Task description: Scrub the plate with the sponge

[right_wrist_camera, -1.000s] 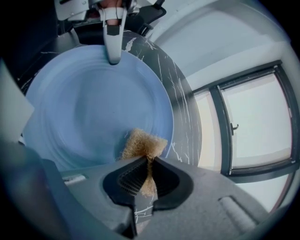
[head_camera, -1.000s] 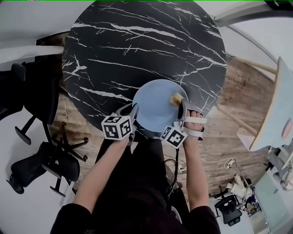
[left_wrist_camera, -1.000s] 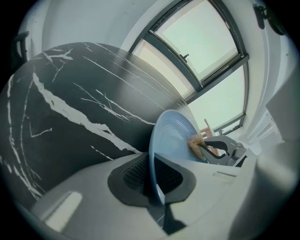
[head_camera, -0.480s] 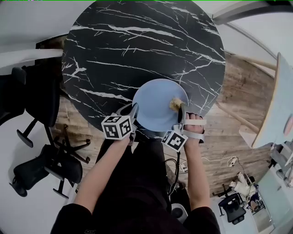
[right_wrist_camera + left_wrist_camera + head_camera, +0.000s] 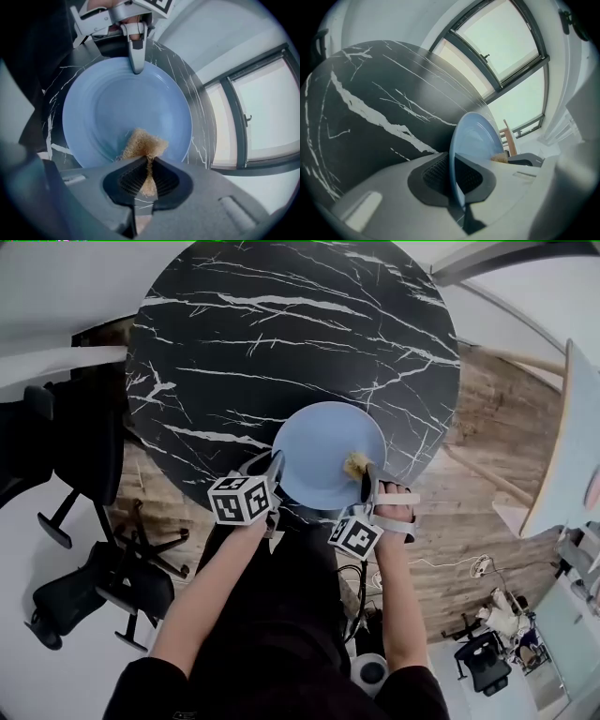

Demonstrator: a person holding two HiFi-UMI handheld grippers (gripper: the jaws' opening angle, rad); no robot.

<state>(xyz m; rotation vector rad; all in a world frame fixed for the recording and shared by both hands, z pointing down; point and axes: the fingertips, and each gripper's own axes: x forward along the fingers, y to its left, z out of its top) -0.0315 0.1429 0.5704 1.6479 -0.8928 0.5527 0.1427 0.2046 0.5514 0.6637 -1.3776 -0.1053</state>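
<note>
Well, the pale blue plate (image 5: 319,451) sits low and right of centre in the head view, on the round black marble table (image 5: 281,334), its lower rim close to the table's near edge. The left gripper (image 5: 272,470) has the plate by its lower-left rim; in the left gripper view the rim runs edge-on between the ribbed pads (image 5: 438,171), which are clamped on it. The right gripper (image 5: 366,479) comes in over the plate's lower-right side, jaws pinched tight on a tan, fibrous sponge (image 5: 355,465). In the right gripper view the sponge fans out from the closed pads and lies on the plate's face, just inside the rim nearest that gripper.

Room to move is plentiful on the plate itself — the whole centre and the upper-left of its surface are bare blue. The table's top above and to the left of the plate is open dark stone as well. Off the table, black office chairs (image 5: 84,577) stand at the lower left of the head view, and wooden floor (image 5: 487,427) shows at the right — both well apart from the plate.
</note>
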